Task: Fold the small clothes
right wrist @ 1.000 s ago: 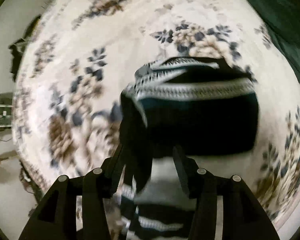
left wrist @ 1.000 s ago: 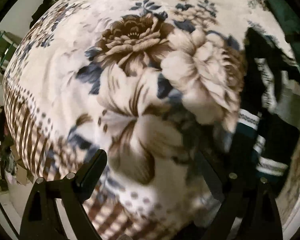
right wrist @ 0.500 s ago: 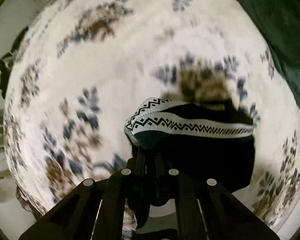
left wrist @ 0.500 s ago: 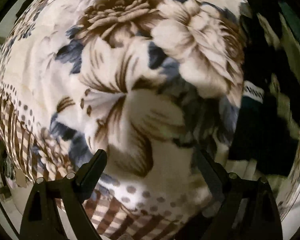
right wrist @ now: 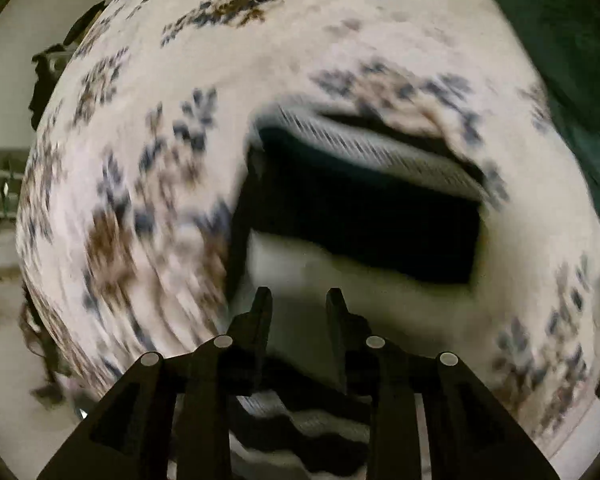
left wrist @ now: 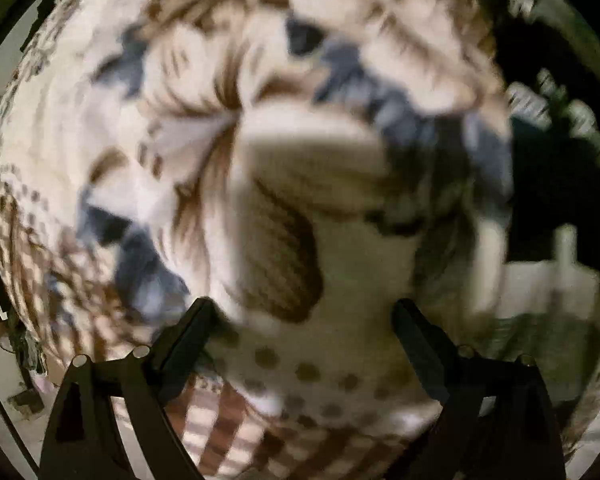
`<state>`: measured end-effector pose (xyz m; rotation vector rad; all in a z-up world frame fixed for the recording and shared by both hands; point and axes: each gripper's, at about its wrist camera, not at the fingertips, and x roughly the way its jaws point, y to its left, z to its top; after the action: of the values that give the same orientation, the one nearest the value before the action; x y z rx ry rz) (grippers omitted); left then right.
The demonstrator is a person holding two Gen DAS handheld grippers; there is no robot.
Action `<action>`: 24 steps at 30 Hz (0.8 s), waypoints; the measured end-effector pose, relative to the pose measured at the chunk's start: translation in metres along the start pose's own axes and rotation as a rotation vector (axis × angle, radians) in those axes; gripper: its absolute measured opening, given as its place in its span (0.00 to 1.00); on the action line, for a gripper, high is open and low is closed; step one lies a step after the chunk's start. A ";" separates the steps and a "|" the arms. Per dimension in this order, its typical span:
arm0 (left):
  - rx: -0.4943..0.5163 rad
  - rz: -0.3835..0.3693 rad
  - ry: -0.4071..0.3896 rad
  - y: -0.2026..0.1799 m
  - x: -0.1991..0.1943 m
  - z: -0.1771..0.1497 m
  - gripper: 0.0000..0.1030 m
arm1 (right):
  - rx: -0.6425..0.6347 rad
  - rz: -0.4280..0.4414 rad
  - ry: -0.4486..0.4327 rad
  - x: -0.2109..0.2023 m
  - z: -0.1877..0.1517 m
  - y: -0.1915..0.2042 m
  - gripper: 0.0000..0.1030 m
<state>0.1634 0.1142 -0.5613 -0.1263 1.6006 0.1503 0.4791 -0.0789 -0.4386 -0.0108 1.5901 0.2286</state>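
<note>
Black folded garment [right wrist: 364,216] lies on floral blanket [right wrist: 148,184], right gripper [right wrist: 298,300] opening.

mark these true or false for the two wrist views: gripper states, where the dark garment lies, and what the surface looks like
1. The left gripper is wide open with only blanket between its fingers. True.
2. The dark garment lies on a plain wooden table. False: it lies on a floral blanket.
3. The right gripper is clamped on the garment. False: its jaws are opening, with nothing visibly pinched between the tips.
4. The garment has a pale patterned band along one edge. True.
</note>
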 end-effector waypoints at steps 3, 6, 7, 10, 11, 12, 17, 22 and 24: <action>0.025 0.014 -0.030 -0.007 0.008 -0.007 1.00 | 0.061 -0.005 0.050 0.002 -0.076 -0.029 0.29; 0.003 -0.006 -0.018 -0.008 0.014 -0.010 1.00 | 0.186 0.041 0.120 0.018 -0.156 -0.059 0.29; -0.003 -0.013 -0.019 -0.008 0.015 -0.011 1.00 | 0.216 0.046 0.142 0.026 -0.182 -0.066 0.29; -0.018 -0.027 -0.034 -0.005 0.017 -0.018 1.00 | 0.295 0.048 0.229 0.055 -0.262 -0.080 0.29; -0.021 -0.025 -0.023 -0.004 0.017 -0.019 1.00 | 0.313 0.055 0.256 0.064 -0.282 -0.081 0.29; -0.019 -0.022 -0.002 -0.006 0.016 -0.020 1.00 | 0.331 0.066 0.280 0.071 -0.300 -0.082 0.29; -0.007 -0.093 0.051 -0.012 -0.009 -0.024 1.00 | 0.344 0.125 0.333 0.099 -0.376 -0.069 0.29; 0.076 -0.186 0.056 -0.041 -0.050 -0.071 1.00 | 0.369 0.157 0.344 0.120 -0.408 -0.059 0.30; 0.104 -0.215 0.076 -0.055 -0.062 -0.098 1.00 | 0.366 0.184 0.351 0.131 -0.416 -0.056 0.29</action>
<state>0.0788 0.0423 -0.4975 -0.2243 1.6558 -0.1058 0.0716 -0.1799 -0.5698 0.3994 1.9656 0.0762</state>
